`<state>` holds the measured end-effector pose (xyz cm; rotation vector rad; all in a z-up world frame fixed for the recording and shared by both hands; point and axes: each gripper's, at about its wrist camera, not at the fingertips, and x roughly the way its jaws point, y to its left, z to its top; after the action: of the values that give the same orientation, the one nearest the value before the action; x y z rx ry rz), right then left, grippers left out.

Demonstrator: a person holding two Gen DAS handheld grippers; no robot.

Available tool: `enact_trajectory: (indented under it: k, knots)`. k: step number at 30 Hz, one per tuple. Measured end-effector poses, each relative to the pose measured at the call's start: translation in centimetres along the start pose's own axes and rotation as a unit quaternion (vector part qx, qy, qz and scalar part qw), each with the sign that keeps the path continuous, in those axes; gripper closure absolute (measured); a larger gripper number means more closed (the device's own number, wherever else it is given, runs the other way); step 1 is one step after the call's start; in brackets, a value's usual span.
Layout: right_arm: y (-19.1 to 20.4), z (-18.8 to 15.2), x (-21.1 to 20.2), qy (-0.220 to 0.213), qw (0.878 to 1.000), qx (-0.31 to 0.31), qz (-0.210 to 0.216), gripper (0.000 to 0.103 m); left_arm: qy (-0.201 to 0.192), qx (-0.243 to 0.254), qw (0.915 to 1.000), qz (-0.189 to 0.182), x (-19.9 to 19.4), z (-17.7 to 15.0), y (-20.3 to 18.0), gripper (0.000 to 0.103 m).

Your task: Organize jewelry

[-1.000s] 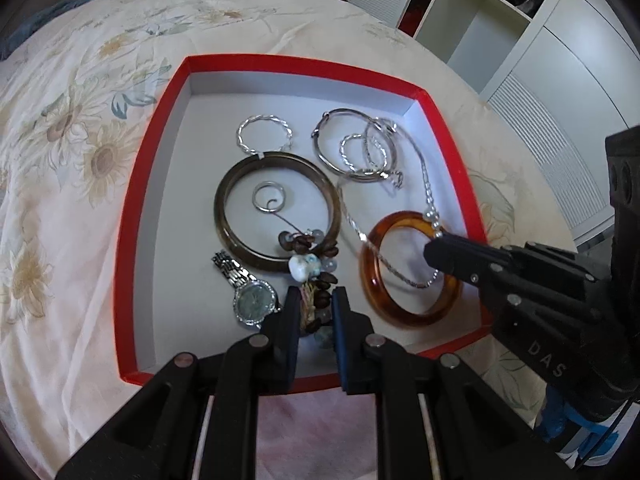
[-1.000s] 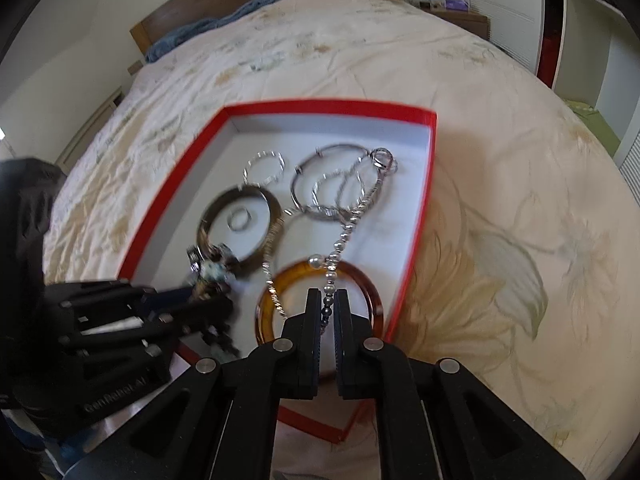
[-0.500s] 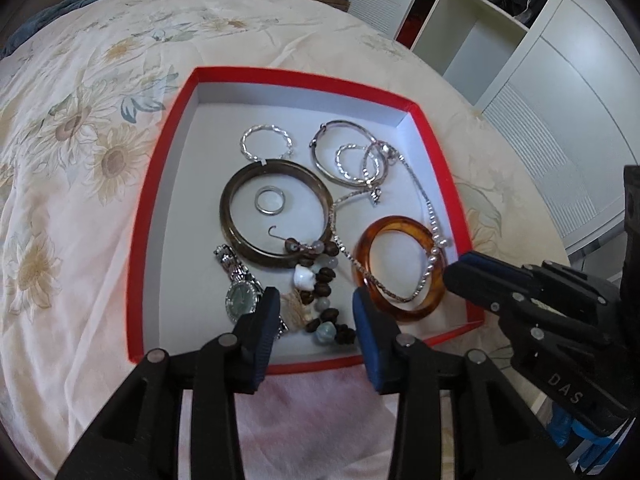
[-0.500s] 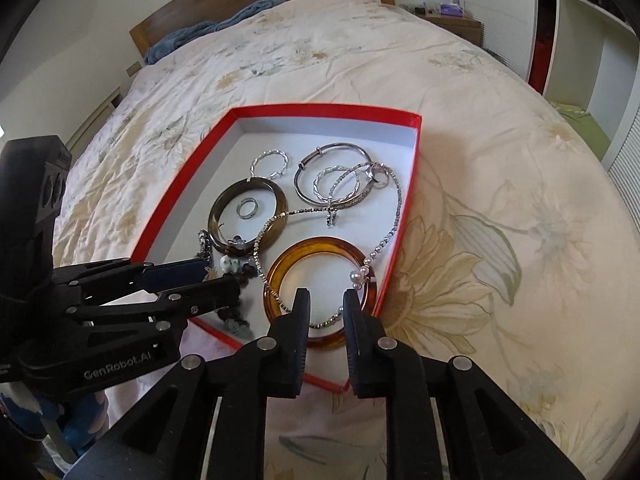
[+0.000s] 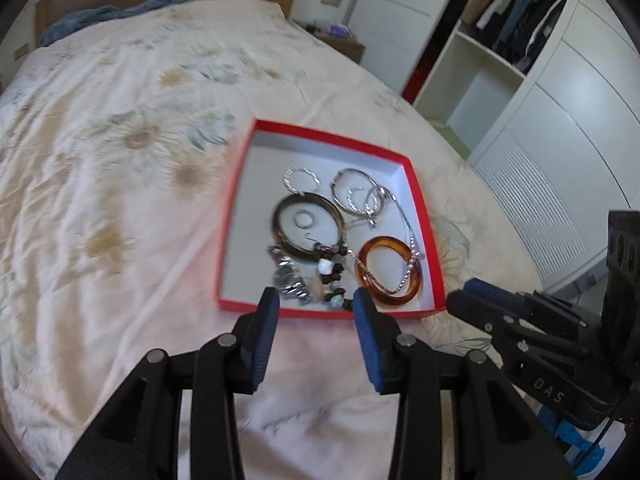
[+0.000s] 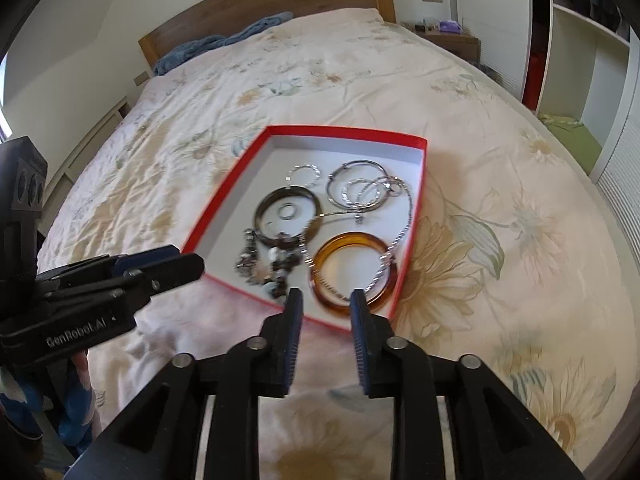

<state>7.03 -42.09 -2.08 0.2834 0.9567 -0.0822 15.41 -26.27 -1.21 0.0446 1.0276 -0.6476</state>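
A red box (image 5: 236,204) (image 6: 224,196) with a white inside lies on the bed. In it lie an amber bangle (image 5: 390,270) (image 6: 354,276), a dark bangle (image 5: 308,226) (image 6: 286,212), silver hoops (image 5: 358,196) (image 6: 356,190), a silver chain (image 5: 410,240) (image 6: 404,224), a watch (image 5: 290,280), a beaded bracelet (image 5: 332,280) (image 6: 280,262) and a small ring (image 5: 305,219) (image 6: 286,211). My left gripper (image 5: 314,306) is open and empty, just in front of the box's near edge. My right gripper (image 6: 326,304) is open and empty above the near edge by the amber bangle.
The bed has a cream floral sheet (image 5: 120,184) (image 6: 500,216). A wooden headboard (image 6: 260,16) and a blue cloth (image 6: 216,46) are at the far end. White wardrobes and open shelves (image 5: 500,80) stand to the right of the bed.
Both grippers opened, letting go of the beaded bracelet and the chain, which now lie in the box. Both have drawn back and up from the box.
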Motion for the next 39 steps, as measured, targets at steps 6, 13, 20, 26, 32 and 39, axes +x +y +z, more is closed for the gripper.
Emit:
enact_trajectory:
  k: [6,13,20,26,32,39]
  knots:
    - [3.4,-1.6,-3.0,-0.015,1.000,-0.010,0.004,0.065,-0.022,-0.009,0.9991,0.035,-4.8,-2.1,1.5,0.066]
    - [8.3,-4.0,-6.4,-0.035,0.999,-0.036,0.008,0.053,-0.057,-0.014,0.9952,0.078,-10.9,-5.6,3.9,0.060]
    - [12.9,-6.0,-9.5,-0.064,0.996,-0.063,0.003,0.037,-0.090,-0.034,0.9874,0.125,-16.5,-9.4,7.0,0.060]
    - [15.9,-7.3,-11.3,-0.083,0.993,-0.082,-0.003,0.030,-0.122,-0.046,0.9774,0.167,-20.3,-12.2,8.8,0.060]
    - [18.1,-8.7,-12.9,-0.098,0.990,-0.101,-0.005,0.028,-0.154,-0.051,0.9675,0.194,-23.4,-14.5,9.3,0.059]
    - [19.6,-10.4,-14.4,-0.103,0.988,-0.115,-0.001,0.020,-0.166,-0.054,0.9637,0.202,-25.0,-16.5,9.3,0.055]
